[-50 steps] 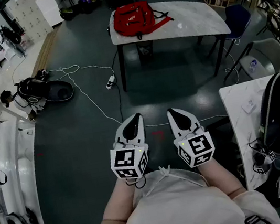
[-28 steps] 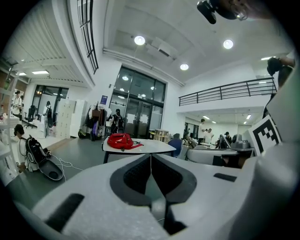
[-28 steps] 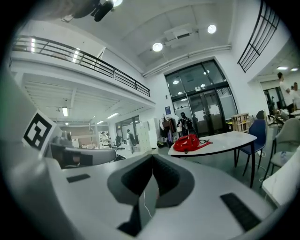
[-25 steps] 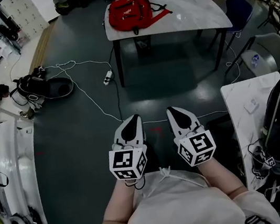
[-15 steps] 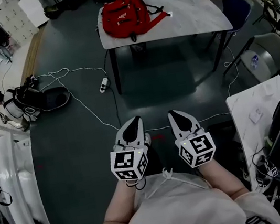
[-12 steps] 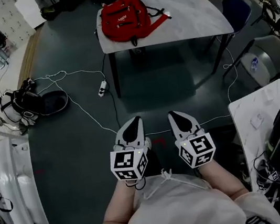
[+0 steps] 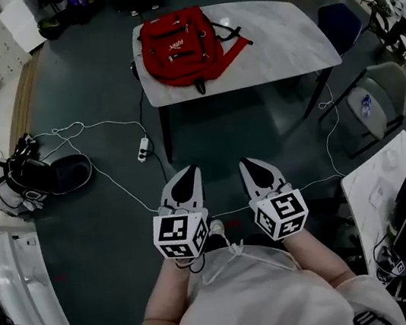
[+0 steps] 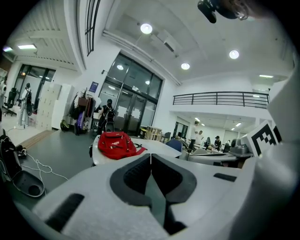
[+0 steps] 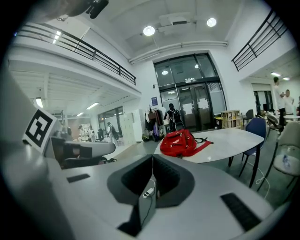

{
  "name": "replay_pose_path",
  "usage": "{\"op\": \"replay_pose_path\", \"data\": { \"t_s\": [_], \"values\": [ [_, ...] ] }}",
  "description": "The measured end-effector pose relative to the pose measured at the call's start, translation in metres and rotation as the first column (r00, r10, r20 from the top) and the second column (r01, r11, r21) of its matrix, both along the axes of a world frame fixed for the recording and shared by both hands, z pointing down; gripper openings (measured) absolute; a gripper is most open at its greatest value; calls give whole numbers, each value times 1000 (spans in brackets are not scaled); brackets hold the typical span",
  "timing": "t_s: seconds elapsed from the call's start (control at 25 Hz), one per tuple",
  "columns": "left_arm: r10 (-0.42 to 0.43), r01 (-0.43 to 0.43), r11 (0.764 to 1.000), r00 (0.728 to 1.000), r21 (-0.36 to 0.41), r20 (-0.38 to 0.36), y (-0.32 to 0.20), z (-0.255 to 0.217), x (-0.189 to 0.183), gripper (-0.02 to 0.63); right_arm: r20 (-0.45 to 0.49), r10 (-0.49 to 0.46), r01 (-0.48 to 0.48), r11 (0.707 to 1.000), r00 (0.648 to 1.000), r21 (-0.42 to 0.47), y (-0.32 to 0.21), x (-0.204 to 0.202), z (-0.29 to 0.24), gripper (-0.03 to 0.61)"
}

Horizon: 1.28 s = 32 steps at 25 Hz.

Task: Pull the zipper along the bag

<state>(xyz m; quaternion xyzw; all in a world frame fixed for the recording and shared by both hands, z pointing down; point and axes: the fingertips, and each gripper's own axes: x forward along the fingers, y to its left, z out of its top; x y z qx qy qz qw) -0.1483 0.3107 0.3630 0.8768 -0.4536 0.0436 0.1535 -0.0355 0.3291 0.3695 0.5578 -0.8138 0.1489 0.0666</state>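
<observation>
While we hold the 2 tools side by side over the dark floor (image 7: 112, 219), we record the left gripper (image 7: 188, 172) and right gripper (image 7: 249, 162) each with jaws pressed together, nothing between them. The red backpack (image 7: 177, 45) lies at 12 o'clock on the white table's (image 7: 282, 36) 9 o'clock end, well apart from both.

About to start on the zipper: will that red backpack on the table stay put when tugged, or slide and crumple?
The red backpack lies slumped and flat, so it is probably soft and will likely bunch under a one-sided pull. The table top looks smooth, so it may slide. Its loose strap could drag along.
</observation>
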Motion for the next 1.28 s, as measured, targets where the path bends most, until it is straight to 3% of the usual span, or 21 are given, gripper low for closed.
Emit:
{"op": "replay_pose_path", "data": {
  "t_s": [0.32, 0.64, 0.92, 1.28],
  "values": [
    [13, -13, 999, 1000, -29, 0, -62, 9, 1, 20, -4, -1, 1, 1000, 1000, -16, -74, -4, 4, 28],
    [-41, 43, 998, 998, -48, 37, -146, 22, 13, 20, 22, -50, 51, 998, 998, -24, -174, 12, 16, 28],
    [-103, 107, 992, 993, -63, 62, -246, 21, 53, 20, 35, -130, 131, 991, 991, -39, -283, 47, 15, 28],
    [-171, 181, 976, 981, -123, 88, -363, 50, 113, 20, 25, -204, 206, 970, 979, -130, -397, 110, 51, 28]
  ]
}}
